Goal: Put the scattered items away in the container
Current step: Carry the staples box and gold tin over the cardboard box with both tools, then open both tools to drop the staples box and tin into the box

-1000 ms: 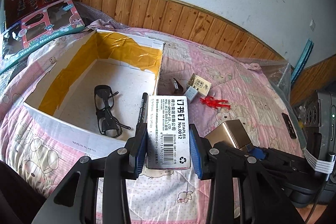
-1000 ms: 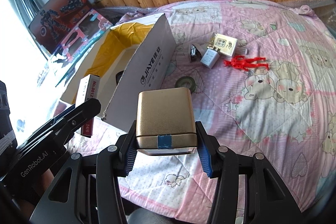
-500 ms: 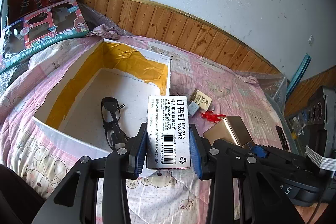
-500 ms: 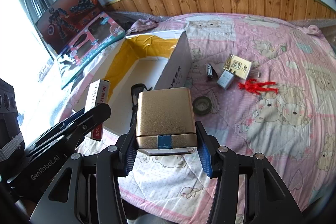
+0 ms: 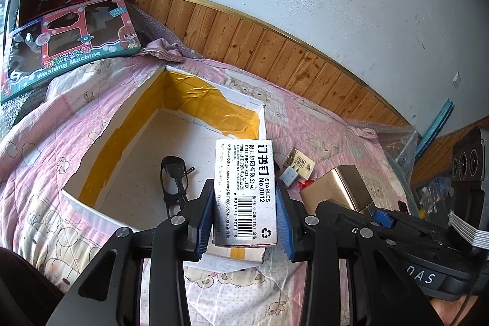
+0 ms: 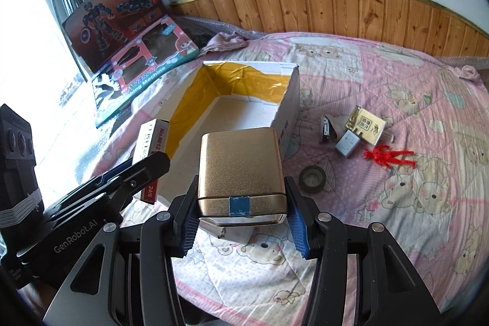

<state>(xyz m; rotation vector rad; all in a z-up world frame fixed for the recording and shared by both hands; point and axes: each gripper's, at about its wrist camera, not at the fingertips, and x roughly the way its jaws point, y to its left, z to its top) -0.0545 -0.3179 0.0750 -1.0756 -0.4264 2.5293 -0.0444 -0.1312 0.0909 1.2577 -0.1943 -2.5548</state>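
Note:
My left gripper (image 5: 246,219) is shut on a white staples box (image 5: 244,188), held over the near right corner of the open cardboard box (image 5: 91,167). Black glasses (image 5: 174,182) lie on the box floor. My right gripper (image 6: 243,222) is shut on a gold tin (image 6: 241,170) with a blue tape tab, above the near end of the cardboard box (image 6: 290,100). The left gripper (image 6: 134,173) with the staples box (image 6: 151,142) shows at that view's left. On the quilt lie a tape roll (image 6: 312,177), a red figure (image 6: 388,156), a gold card box (image 6: 365,124) and a small white box (image 6: 347,144).
Two toy boxes (image 6: 128,29) lean against the wall at the back left. A small stapler (image 6: 326,129) lies by the gold card box. Pink quilt (image 6: 412,203) spreads to the right. Wood panelling (image 5: 275,51) runs behind the bed. Bubble wrap (image 5: 400,142) sits at the far right.
Both grippers have risen and drawn back with their loads still held. The cardboard box looks smaller and its inside shows more; the marker seen earlier is hidden behind the staples box.

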